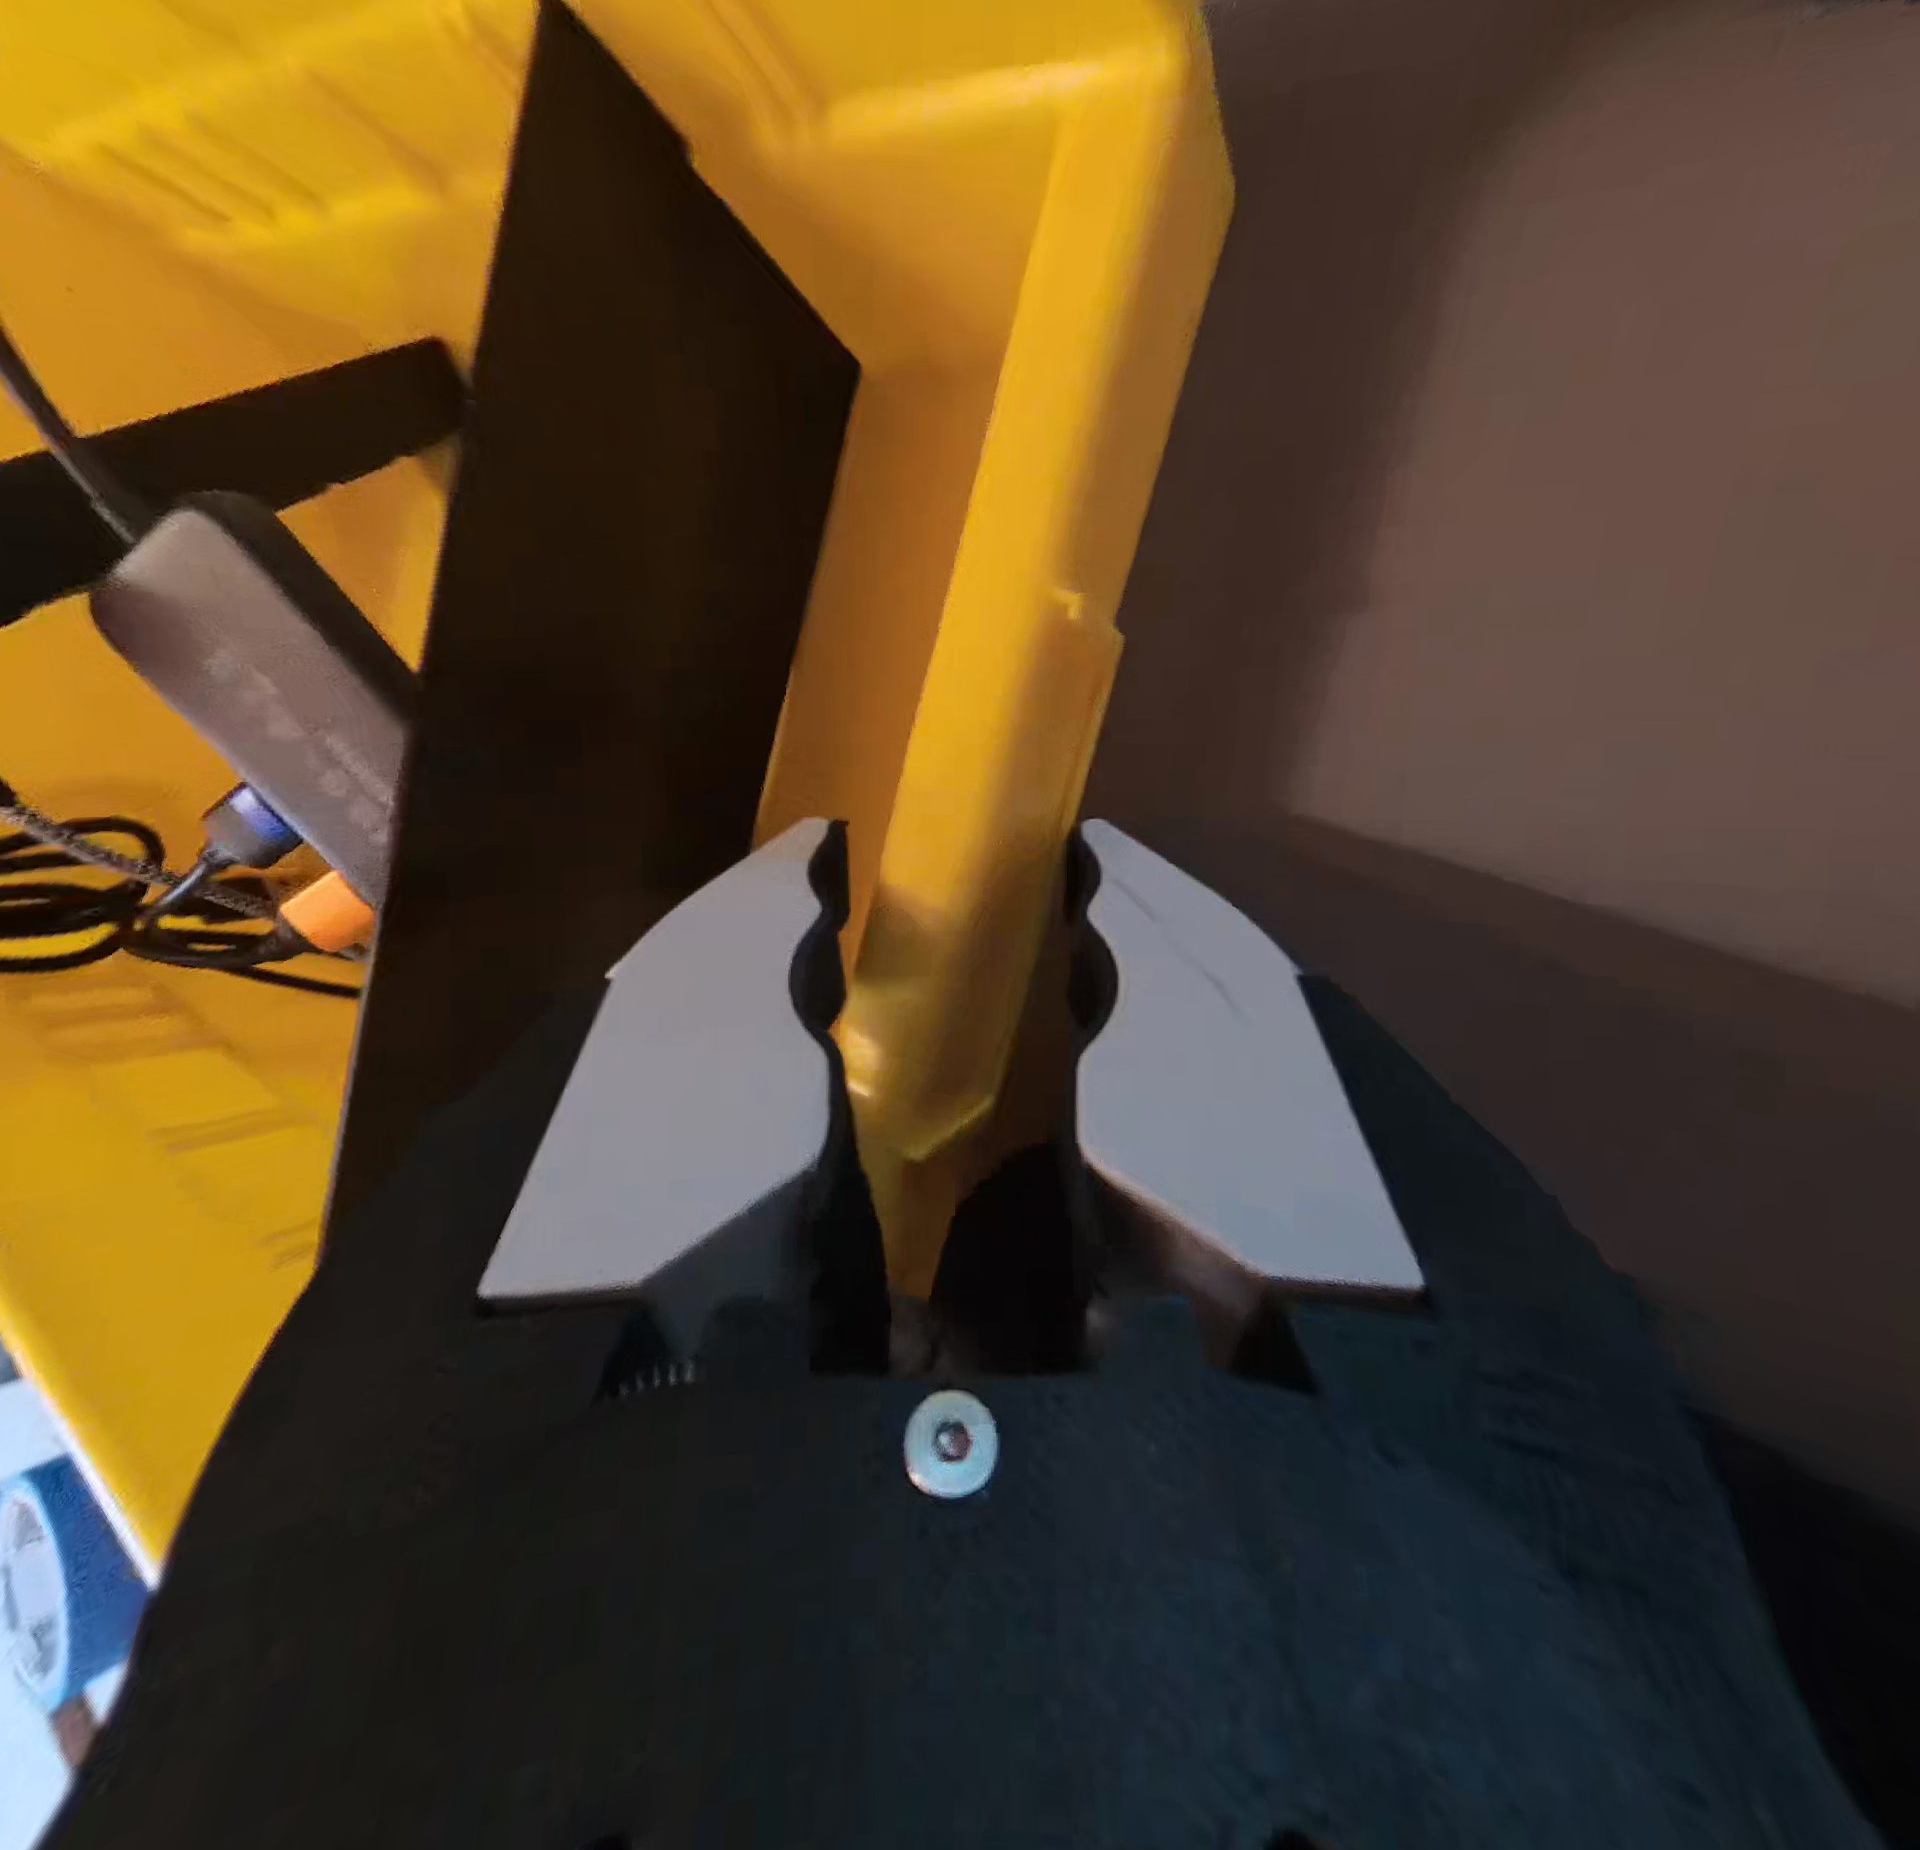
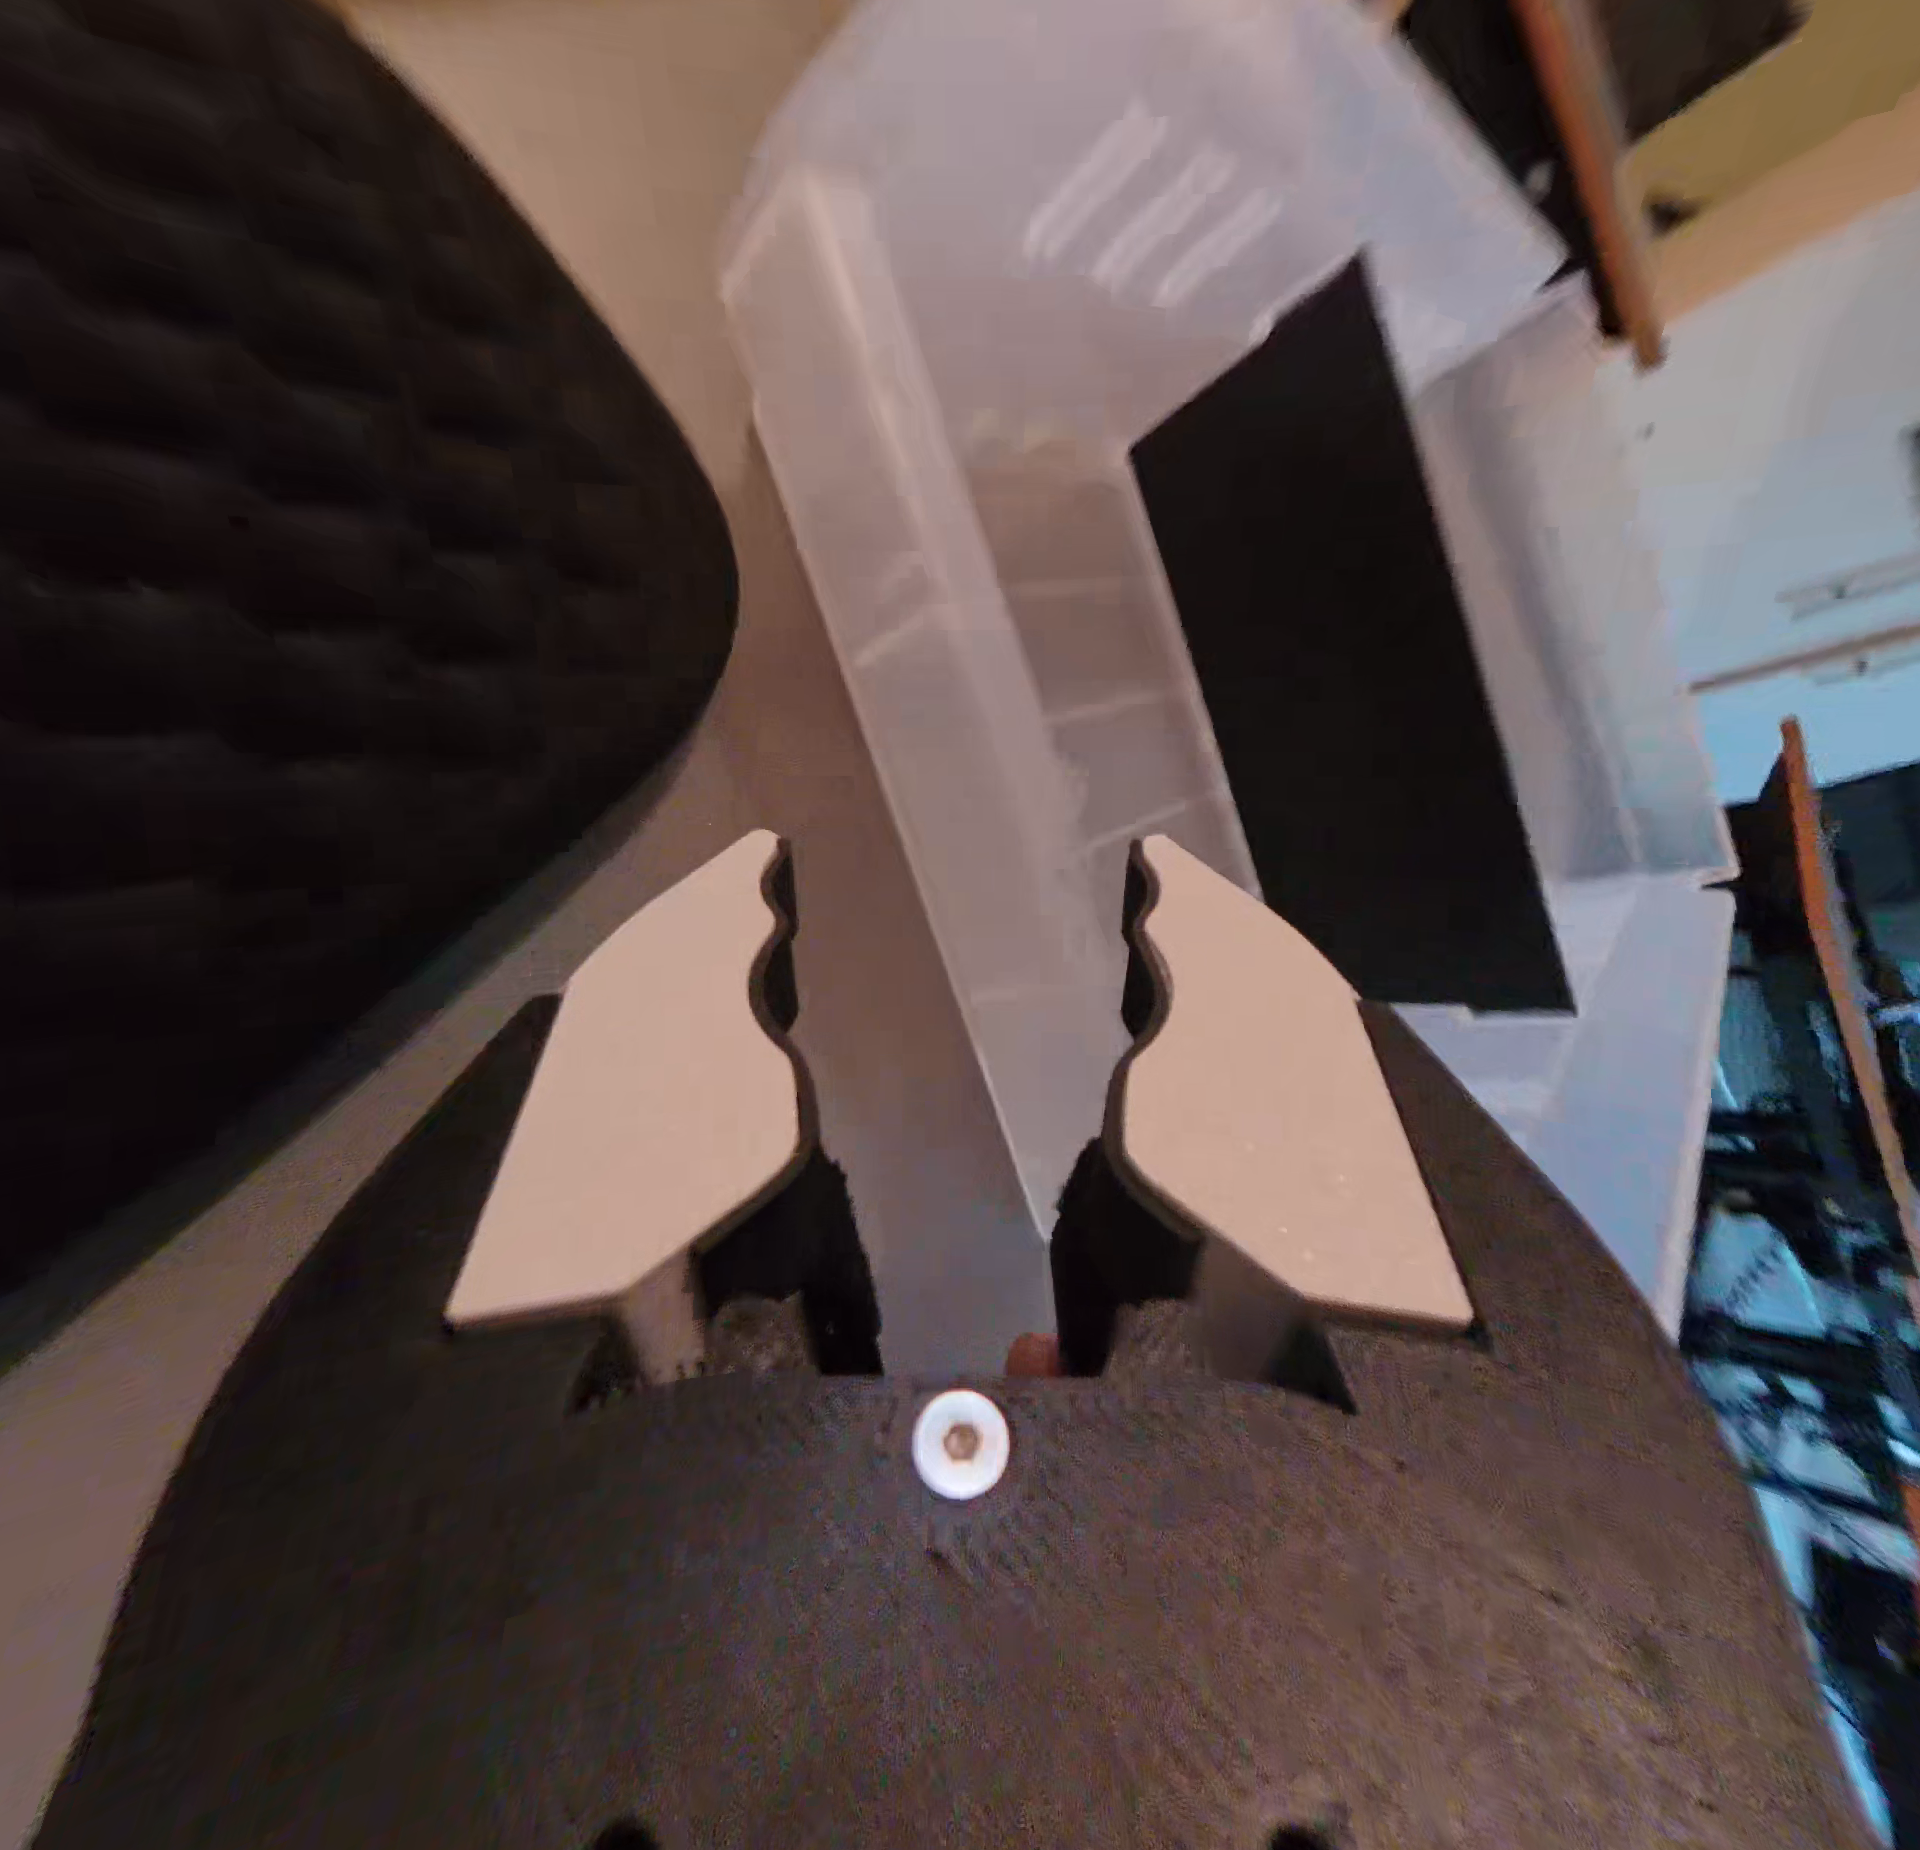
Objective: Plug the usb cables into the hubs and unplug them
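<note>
Yellow bin [image 1: 260,242] holds grey hub [image 1: 260,688], cables [image 1: 94,896] plugged.

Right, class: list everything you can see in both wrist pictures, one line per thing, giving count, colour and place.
Yellow bin: one, yellow, its wall edge between the left claw's fingers.
Black divider: one, black, upright inside the yellow bin.
Hub: one, grey, inside the yellow bin.
Cables: several, black, orange-tipped, on the bin floor.
Clear bin: one, translucent white, its wall between the right claw's fingers.
Black panel: one, black, inside the clear bin.
Left claw: one, grey fingers.
Right claw: one, grey fingers.
</note>
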`<state>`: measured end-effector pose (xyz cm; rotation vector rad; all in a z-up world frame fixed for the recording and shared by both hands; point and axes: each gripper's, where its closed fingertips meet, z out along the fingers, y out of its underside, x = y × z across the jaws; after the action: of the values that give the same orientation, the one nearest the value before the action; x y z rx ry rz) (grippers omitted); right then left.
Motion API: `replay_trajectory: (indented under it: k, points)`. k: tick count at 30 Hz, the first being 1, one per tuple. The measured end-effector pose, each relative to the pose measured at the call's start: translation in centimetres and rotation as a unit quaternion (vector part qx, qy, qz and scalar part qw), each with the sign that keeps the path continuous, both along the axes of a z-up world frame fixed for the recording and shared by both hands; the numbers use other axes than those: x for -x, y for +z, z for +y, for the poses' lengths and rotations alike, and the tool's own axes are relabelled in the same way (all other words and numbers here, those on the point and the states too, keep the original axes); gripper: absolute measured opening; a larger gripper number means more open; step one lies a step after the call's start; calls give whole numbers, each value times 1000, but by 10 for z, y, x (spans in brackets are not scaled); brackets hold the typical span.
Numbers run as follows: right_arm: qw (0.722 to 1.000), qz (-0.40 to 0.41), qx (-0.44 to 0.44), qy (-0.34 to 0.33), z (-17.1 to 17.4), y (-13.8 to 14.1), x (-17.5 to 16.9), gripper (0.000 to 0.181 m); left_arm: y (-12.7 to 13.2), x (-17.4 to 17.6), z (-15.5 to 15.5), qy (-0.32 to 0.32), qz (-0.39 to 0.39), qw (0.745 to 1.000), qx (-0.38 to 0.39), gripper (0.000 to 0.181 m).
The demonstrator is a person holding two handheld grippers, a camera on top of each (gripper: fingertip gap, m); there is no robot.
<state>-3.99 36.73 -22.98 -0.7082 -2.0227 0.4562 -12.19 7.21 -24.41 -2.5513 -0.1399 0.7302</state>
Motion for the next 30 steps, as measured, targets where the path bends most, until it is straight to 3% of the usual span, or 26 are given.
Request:
replay_trajectory:
  k: [7,14,21,25,30]
  points:
    - [995,-12,-89,-46,18,-9,8,43,-1,22,-30,10,-24,1000,12,37]
    - [992,-14,-114,-52,25,-9,9,38,3,36,-109,55,24,998,12,41]
    - [991,-33,-121,-51,36,-9,4,37,4,13,-192,107,25,994,21,41]
    - [990,-44,-120,-57,50,-10,-2,37,6,-4,-233,91,67,993,33,37]
    - [988,-60,-128,-68,65,-10,-15,38,7,-32,-289,118,73,989,49,37]
